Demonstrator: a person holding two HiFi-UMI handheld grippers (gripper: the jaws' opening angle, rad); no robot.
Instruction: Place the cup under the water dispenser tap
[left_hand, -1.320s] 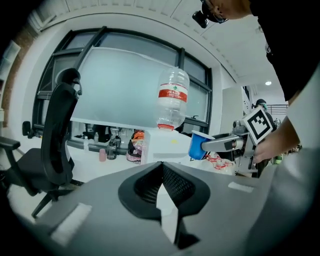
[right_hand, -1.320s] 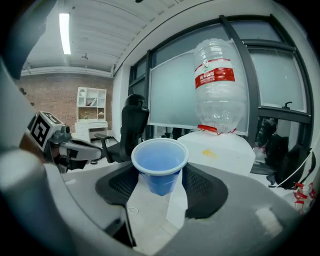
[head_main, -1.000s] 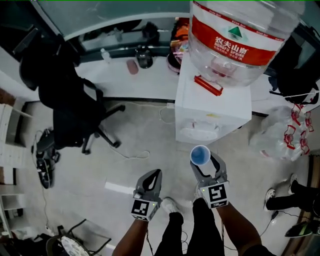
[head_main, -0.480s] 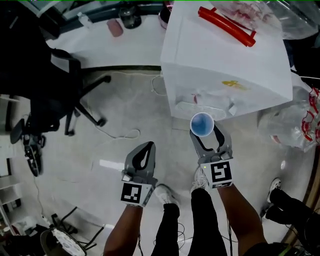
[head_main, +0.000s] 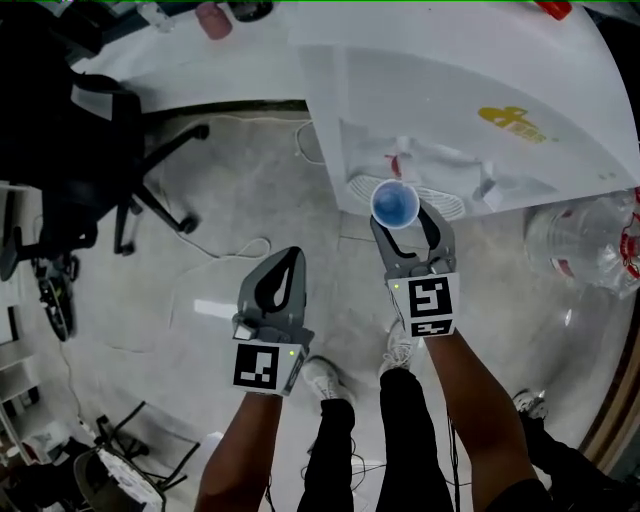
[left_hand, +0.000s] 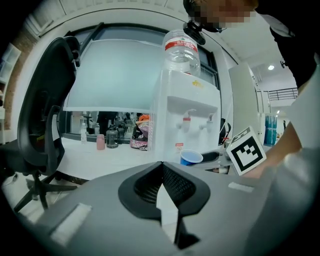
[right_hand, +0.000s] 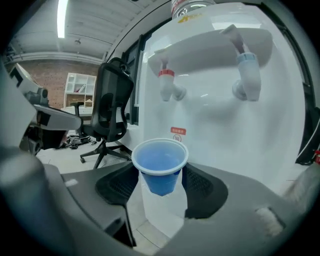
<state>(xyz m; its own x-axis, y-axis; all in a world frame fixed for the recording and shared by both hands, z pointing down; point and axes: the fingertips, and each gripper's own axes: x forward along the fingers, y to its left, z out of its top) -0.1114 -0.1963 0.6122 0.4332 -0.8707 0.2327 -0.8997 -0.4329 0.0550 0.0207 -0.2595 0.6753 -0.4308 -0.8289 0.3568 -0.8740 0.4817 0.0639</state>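
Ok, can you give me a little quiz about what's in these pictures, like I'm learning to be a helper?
1. True or false: the left gripper is holding the blue cup.
2. How many taps are on the front of the water dispenser? A) one B) two C) three
3. In one word: is the blue cup upright or tipped over?

Key:
1. False. The right gripper holds it, and the left gripper is shut with nothing in it.
2. B
3. Upright
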